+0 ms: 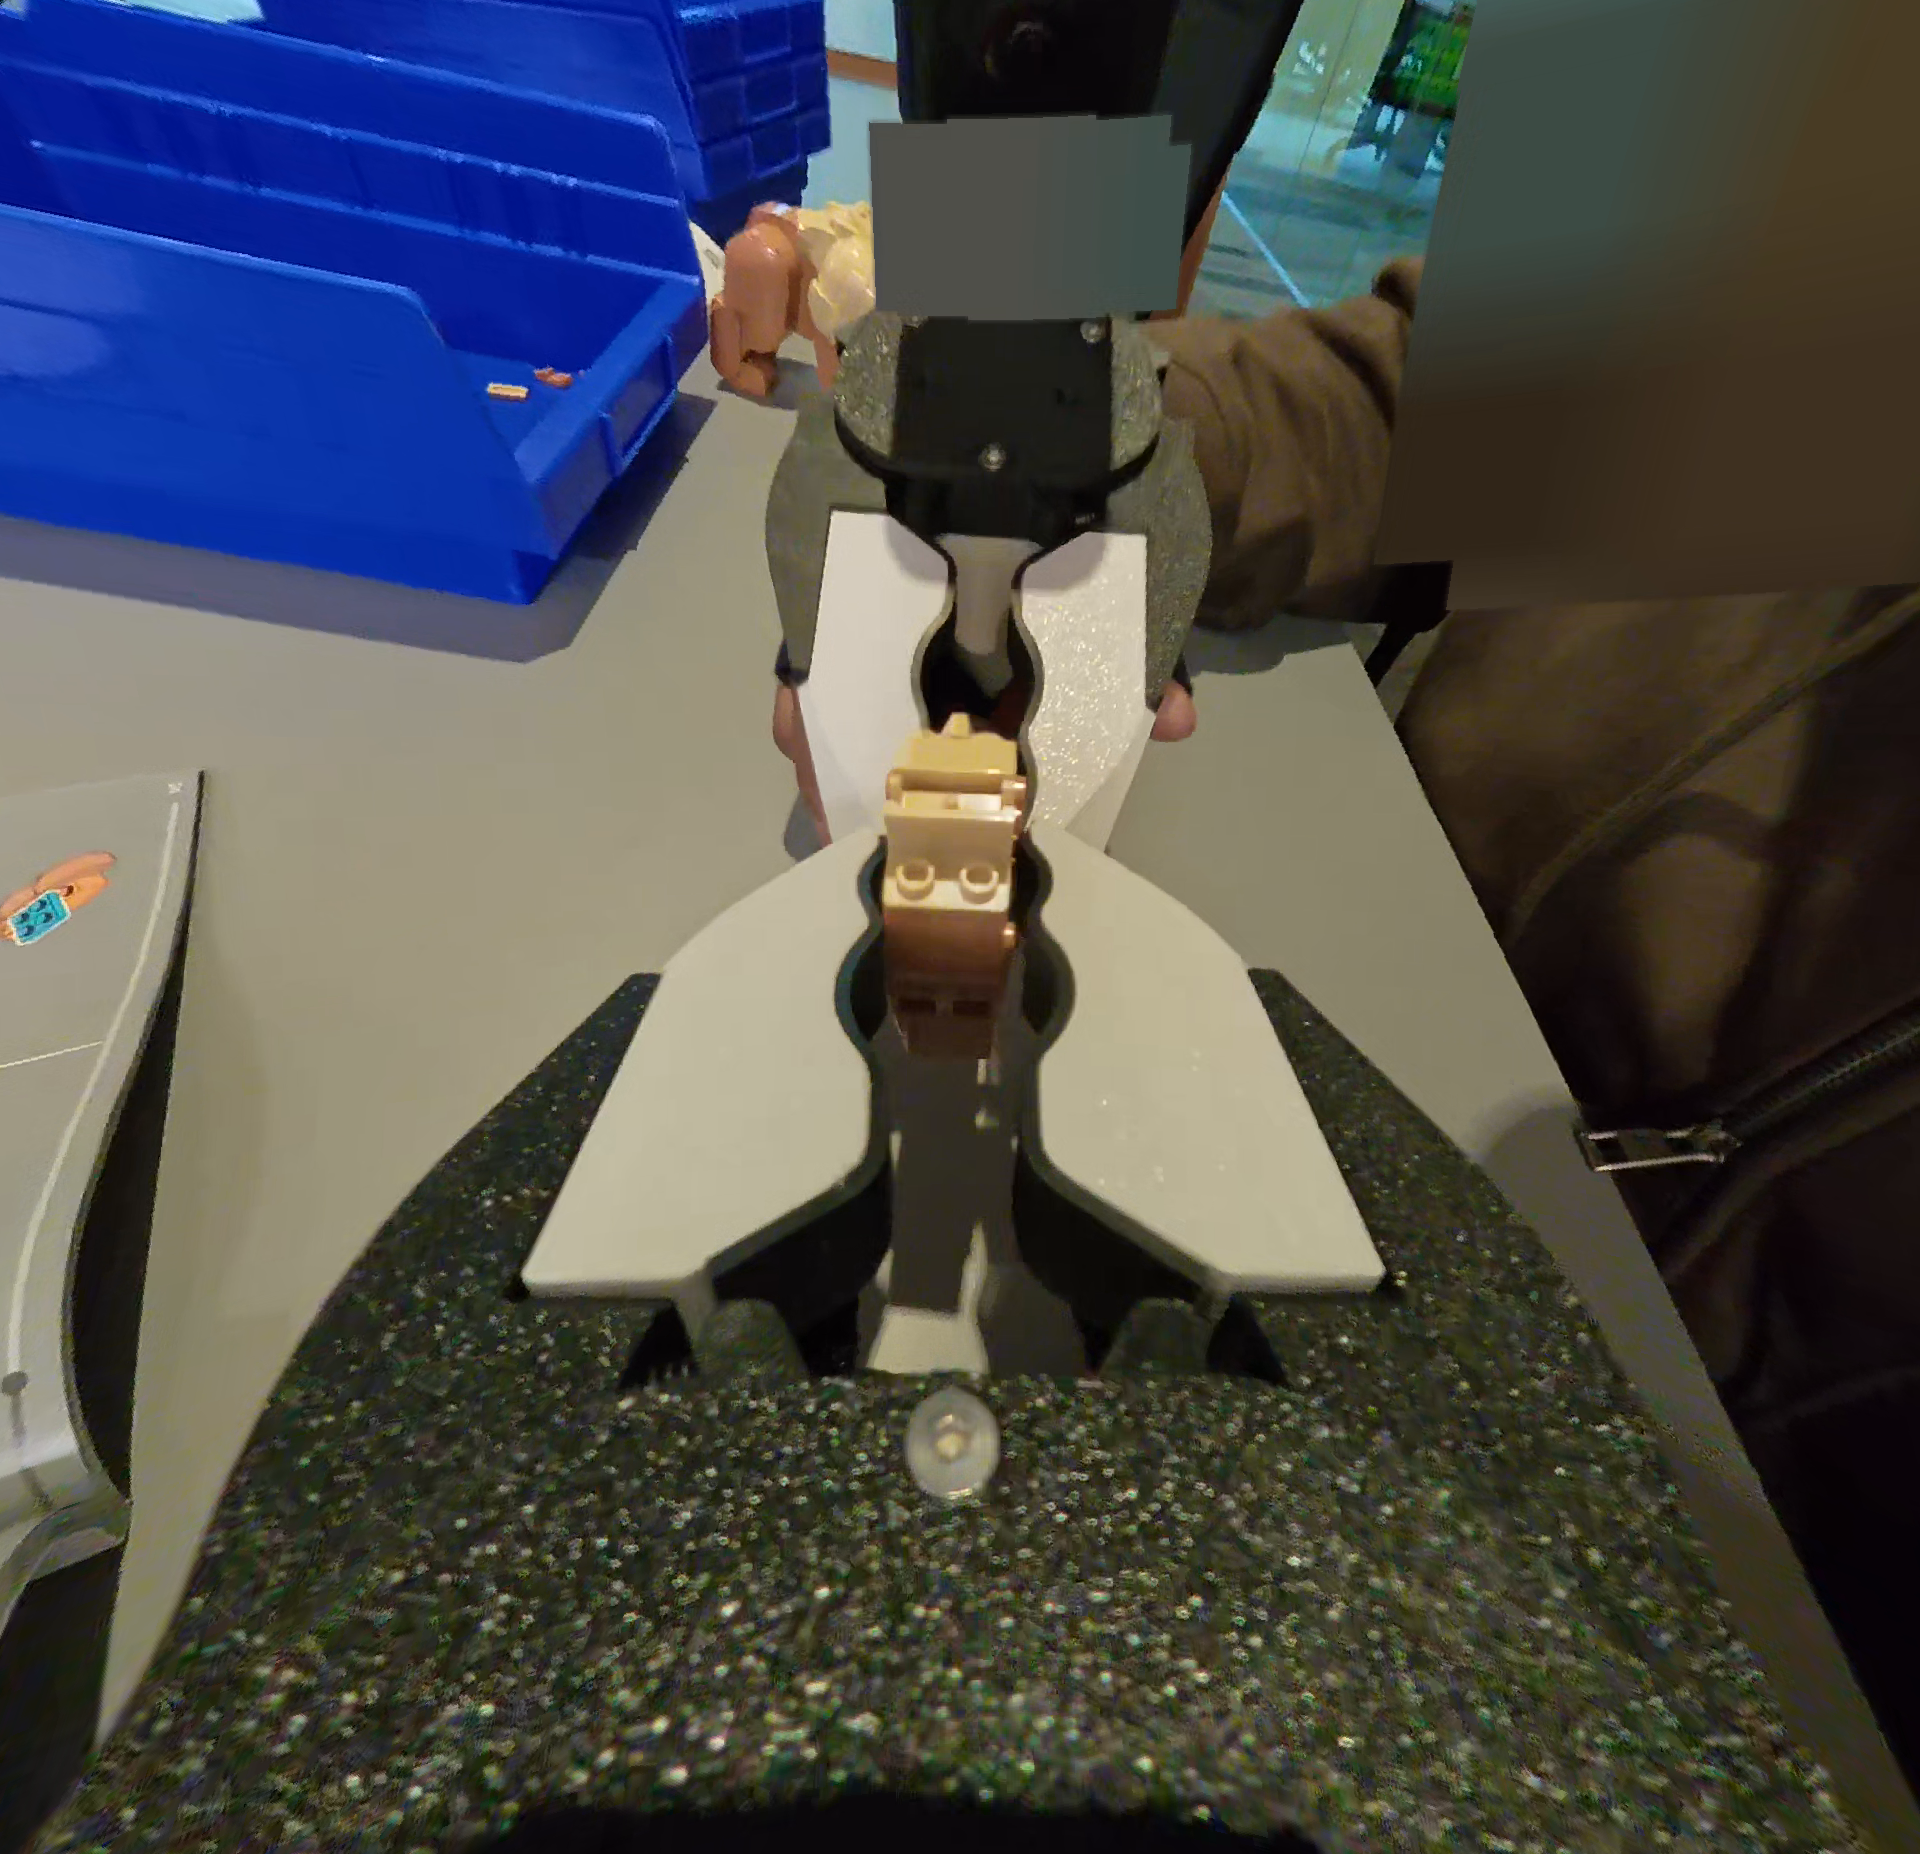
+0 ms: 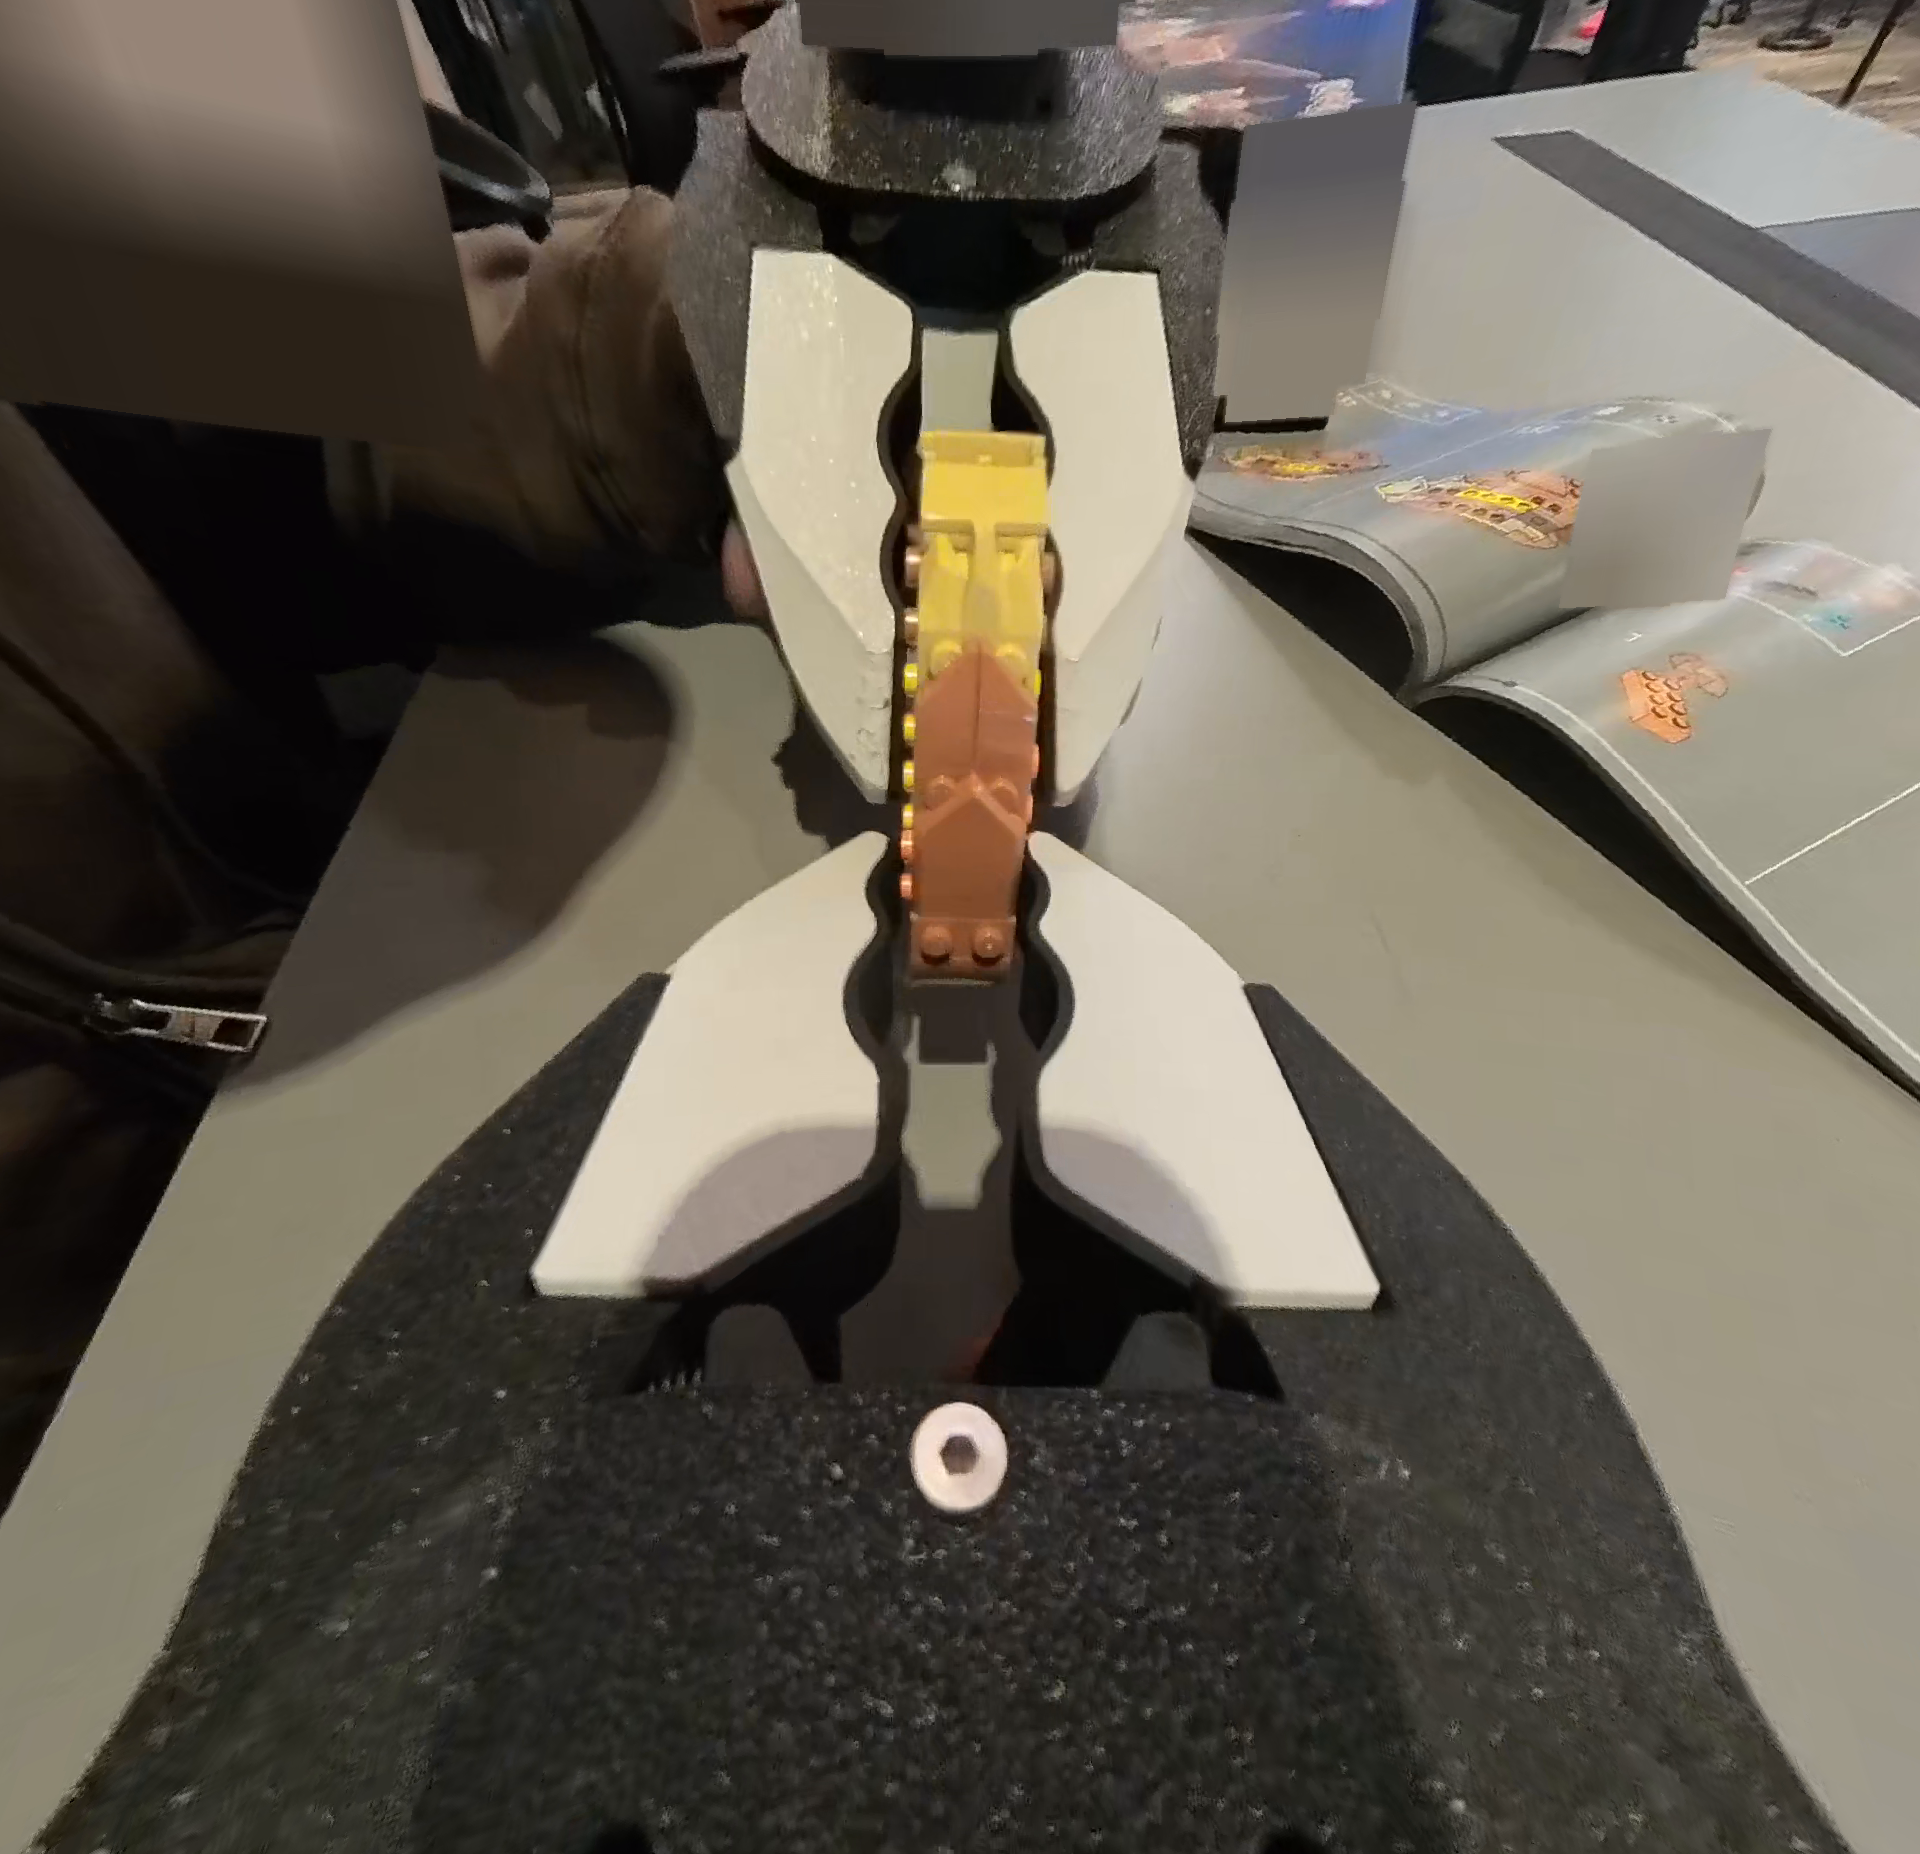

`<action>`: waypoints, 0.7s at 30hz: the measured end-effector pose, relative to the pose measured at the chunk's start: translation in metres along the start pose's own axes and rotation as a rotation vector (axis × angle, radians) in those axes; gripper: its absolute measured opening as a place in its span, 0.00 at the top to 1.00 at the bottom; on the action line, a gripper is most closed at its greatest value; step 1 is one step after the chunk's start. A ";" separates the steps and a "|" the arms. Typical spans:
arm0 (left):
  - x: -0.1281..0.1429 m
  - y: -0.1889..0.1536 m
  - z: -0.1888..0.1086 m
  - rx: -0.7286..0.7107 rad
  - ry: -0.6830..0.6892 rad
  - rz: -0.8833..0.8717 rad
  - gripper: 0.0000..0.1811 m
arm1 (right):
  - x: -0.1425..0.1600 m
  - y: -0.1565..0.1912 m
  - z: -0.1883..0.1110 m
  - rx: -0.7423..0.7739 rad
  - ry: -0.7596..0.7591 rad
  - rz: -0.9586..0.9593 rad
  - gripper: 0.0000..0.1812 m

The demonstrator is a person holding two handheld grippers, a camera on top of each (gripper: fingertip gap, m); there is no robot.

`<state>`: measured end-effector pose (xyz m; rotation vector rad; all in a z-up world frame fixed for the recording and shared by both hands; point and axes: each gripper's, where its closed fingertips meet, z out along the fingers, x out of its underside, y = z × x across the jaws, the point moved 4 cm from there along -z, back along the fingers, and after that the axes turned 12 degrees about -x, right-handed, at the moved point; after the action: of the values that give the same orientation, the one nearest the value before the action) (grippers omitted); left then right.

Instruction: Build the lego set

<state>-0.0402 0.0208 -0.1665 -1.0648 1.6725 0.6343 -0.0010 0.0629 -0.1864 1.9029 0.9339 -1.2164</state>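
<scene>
Here, both tongs meet tip to tip over the grey bench [image 1: 436, 724], sharing one lego piece.
L tongs [image 1: 951, 957]: closed on the brown end of the lego assembly [image 1: 948, 869]; white fingers [image 1: 748, 1098] pinch it from both sides.
R tongs [image 2: 961, 947]: closed on the same assembly [image 2: 971, 724], gripping its brown end w/ studs facing the cam.
Assembly: long, narrow, tan/yellow at one end, brown at the other; held in the air between the two tongs, above the bench near its edge.
Opposite tongs in L view [image 1: 987, 661]: at 12 o'clock, clamped on the tan end.
Blue bins [image 1: 343, 329]: stacked at 10 o'clock in L view; small orange bits lie in the front one.
Lego figure [image 1: 800, 287]: tan and cream, at 11 o'clock behind the R tongs, beside the bins.
Instruction booklet [image 2: 1558, 661]: open on the bench at 2 o'clock in R view.
Person: dark zipped jacket [image 1: 1704, 973] at 3 o'clock in L view.
</scene>
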 end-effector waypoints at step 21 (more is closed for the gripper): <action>-0.014 0.008 0.000 0.028 -0.209 -0.199 0.88 | -0.020 -0.003 -0.013 -0.021 -0.215 0.074 0.89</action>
<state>-0.0458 0.0294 -0.1538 -1.0896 1.3724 0.5701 -0.0039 0.0712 -0.1641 1.7345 0.7527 -1.3302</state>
